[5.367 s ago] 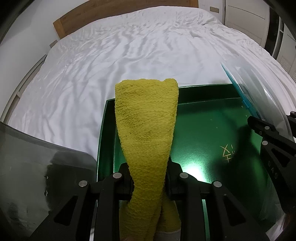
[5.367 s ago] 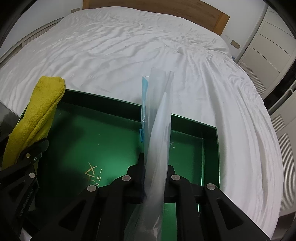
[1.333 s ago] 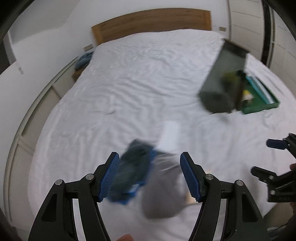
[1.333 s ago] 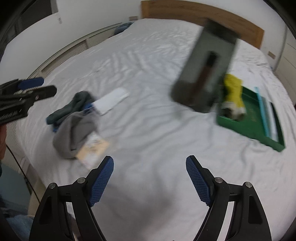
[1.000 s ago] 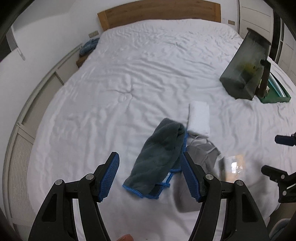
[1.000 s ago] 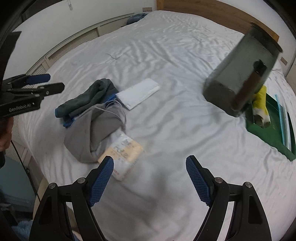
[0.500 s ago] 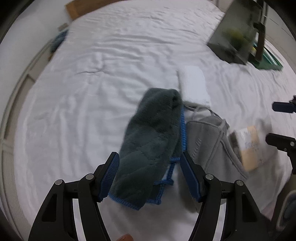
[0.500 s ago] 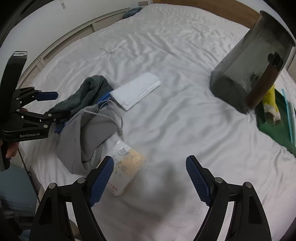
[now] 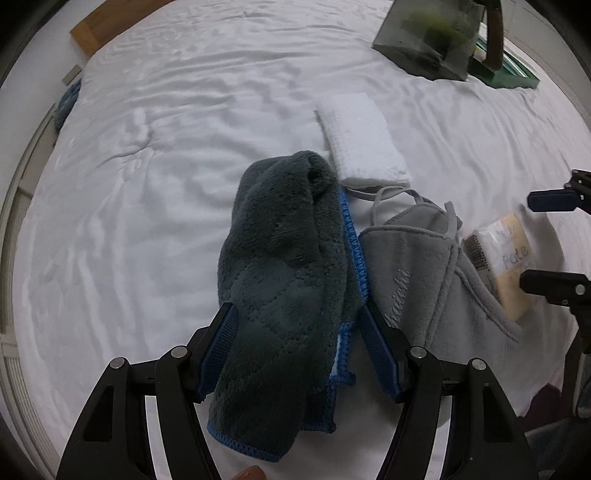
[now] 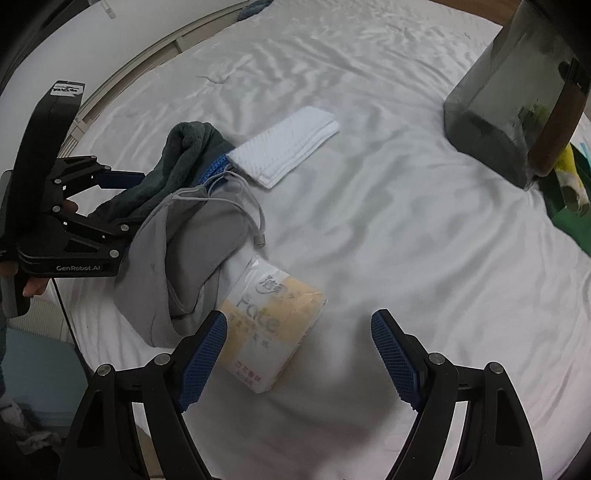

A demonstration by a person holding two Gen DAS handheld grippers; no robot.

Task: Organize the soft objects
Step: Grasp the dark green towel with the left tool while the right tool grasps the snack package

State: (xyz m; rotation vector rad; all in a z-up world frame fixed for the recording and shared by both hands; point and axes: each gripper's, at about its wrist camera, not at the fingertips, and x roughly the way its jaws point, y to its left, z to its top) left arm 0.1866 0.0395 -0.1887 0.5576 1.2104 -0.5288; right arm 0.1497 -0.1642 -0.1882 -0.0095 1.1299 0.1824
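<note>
A dark grey towel with blue edging (image 9: 284, 266) lies crumpled on the white bed. My left gripper (image 9: 299, 332) is open and straddles its near end, with a sliver of sheet between the towel and the right pad. The right wrist view shows this gripper (image 10: 135, 201) from the side. Beside the towel lie a grey drawstring pouch (image 9: 417, 273), a folded white cloth (image 9: 362, 144) and a tissue pack (image 10: 273, 321). My right gripper (image 10: 299, 354) hangs open just above the sheet, the pack by its left finger.
A smoky see-through container (image 10: 506, 96) stands at the far right. Behind it is a green tray (image 10: 569, 214) holding a yellow towel (image 10: 567, 162). The bed's edge runs close at the lower left. A wooden headboard (image 9: 96, 29) is far off.
Both grippers have let go of the yellow towel and the clear bag at the tray. Over the last second they sank toward the pile, the left over the dark towel, the right over the tissue pack.
</note>
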